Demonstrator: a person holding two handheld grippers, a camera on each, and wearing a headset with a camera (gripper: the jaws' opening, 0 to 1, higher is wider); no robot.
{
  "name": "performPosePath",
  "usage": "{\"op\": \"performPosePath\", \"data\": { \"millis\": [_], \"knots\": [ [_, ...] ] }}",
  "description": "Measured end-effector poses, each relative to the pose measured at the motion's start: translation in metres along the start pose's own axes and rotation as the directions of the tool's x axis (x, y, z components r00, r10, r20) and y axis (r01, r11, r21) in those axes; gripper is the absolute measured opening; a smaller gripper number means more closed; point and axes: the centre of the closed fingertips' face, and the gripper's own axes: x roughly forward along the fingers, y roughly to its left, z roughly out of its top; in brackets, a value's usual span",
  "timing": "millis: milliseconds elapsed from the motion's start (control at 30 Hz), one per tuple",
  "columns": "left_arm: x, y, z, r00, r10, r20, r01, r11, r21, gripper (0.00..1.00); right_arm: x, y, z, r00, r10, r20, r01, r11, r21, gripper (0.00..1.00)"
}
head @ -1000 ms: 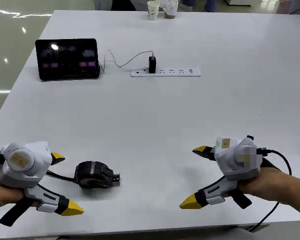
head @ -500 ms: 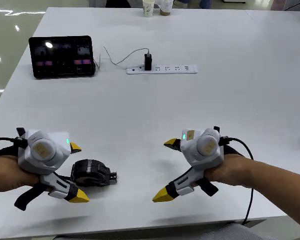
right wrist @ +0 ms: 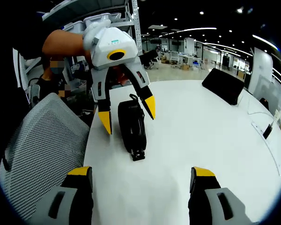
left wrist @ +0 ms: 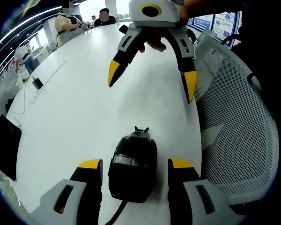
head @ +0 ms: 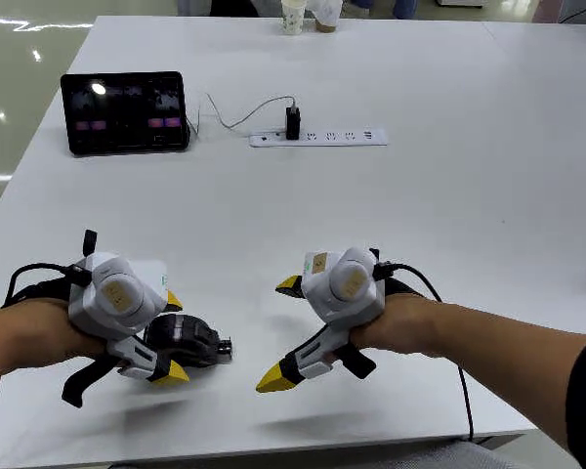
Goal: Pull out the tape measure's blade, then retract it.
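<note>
Left tongs: Your left tongs (head: 173, 337) are apart. One jaw stands on each side of the tape measure (left wrist: 133, 164). There is a small gap on both sides, so they are not squeezing it.
Right tongs: Your right tongs (head: 279, 332) are wide apart and hold nothing. They point at the left tongs and are near them, but not touching.
Tape measure: It lies flat on the white table (head: 391, 225), between the jaws of the left tongs. Its front end faces the right tongs.
Blade: The little hook (right wrist: 138, 154) at the end of the blade sits right at the case. No blade is pulled out.
Done so far: Nothing yet, as far as I can tell. Both tongs are just in place around and near the tape measure.
Left to do: All of the job. I think you close the left tongs on the case first, to hold it firm. Then you bring the right tongs to the hook, pinch it, and pull away from the left tongs. Last, you let the blade slide back in.
Watch out: The hook is small and low on the table, so it may be hard to pinch. The case may slide if the left tongs do not hold it tight.
</note>
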Motion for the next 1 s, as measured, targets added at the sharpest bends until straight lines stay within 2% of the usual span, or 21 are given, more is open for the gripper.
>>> {"op": "performPosePath", "data": {
  "millis": [133,267,367,533,633,833,1000],
  "knots": [
    [0.003,0.0,0.003,1.0,-0.007,0.0,0.007,1.0,0.008,0.41,0.006,0.001,0.003,0.9999,0.012,-0.005,-0.012,1.0,-0.007,0.82],
    [0.005,0.004,0.001,0.9994,0.007,-0.035,-0.005,0.998,0.065,0.33,0.01,0.003,0.006,1.0,0.008,-0.004,-0.008,1.0,-0.014,0.76],
    [0.006,0.004,0.001,0.9993,0.005,-0.036,-0.003,0.999,0.053,0.33,0.013,0.004,0.006,0.9999,0.013,-0.004,-0.013,1.0,0.01,0.7],
    [0.006,0.004,0.001,0.9994,0.006,-0.033,-0.004,0.999,0.04,0.33,0.022,0.004,0.002,0.9996,0.004,-0.028,-0.005,0.999,-0.049,0.49],
    [0.007,0.003,0.001,0.9991,0.007,-0.041,-0.005,0.999,0.034,0.34,0.028,0.004,0.003,0.9994,0.007,-0.034,-0.009,0.999,-0.051,0.42],
    [0.008,0.004,0.0,0.9986,0.009,-0.052,-0.006,0.999,0.05,0.33,0.044,0.006,0.005,0.9987,0.016,-0.048,-0.019,0.996,-0.081,0.33],
    [0.009,0.004,0.0,0.9989,0.003,-0.047,-0.001,0.999,0.05,0.33,0.054,0.01,0.004,0.9965,0.026,-0.08,-0.039,0.985,-0.169,0.28]
  ]
}}
